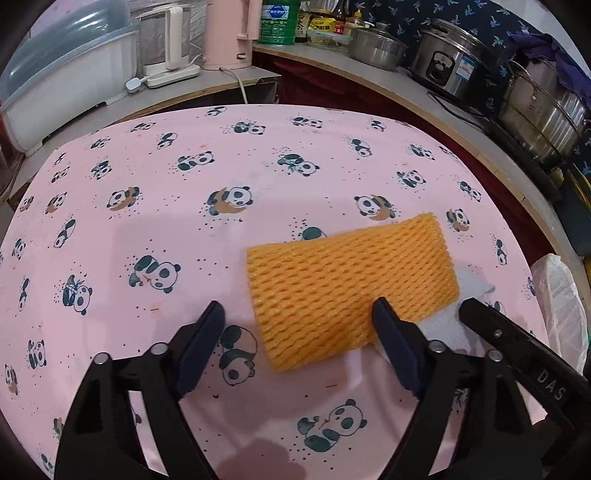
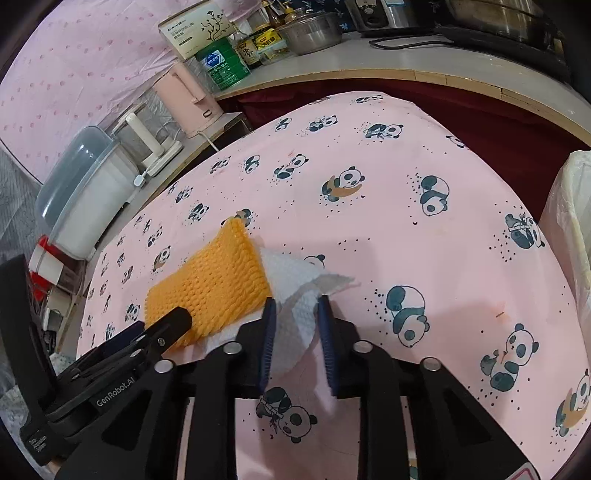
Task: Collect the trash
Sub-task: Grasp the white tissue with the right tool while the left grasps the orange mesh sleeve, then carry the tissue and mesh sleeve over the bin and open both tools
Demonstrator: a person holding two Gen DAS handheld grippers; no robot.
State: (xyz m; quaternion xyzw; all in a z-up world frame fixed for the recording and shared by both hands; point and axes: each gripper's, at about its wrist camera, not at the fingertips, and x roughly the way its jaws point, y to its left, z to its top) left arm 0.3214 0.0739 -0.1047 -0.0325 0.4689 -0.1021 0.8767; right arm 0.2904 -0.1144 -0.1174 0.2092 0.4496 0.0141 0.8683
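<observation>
A: Covering the worktop (image 1: 155,221) is a pink cloth printed with pandas, and beyond its far edge stand a pink kettle (image 1: 229,33), a rice cooker (image 1: 450,62) and steel pots (image 1: 539,110).

B: And the trash?

A: An orange foam fruit net (image 1: 351,284) lies flat on the cloth. A crumpled white paper towel (image 2: 295,295) touches its edge, partly tucked under it. A white-lined bin (image 2: 572,221) sits off the worktop's right side.

B: What about the left gripper (image 1: 299,314)?

A: Its jaws are spread wide; one finger overlaps the net's near corner, the other rests apart on bare cloth.

B: And the right gripper (image 2: 295,317)?

A: Its jaws are narrowed around the paper towel's raised fold, with the blue pads (image 2: 267,332) against or just beside the paper.
</observation>
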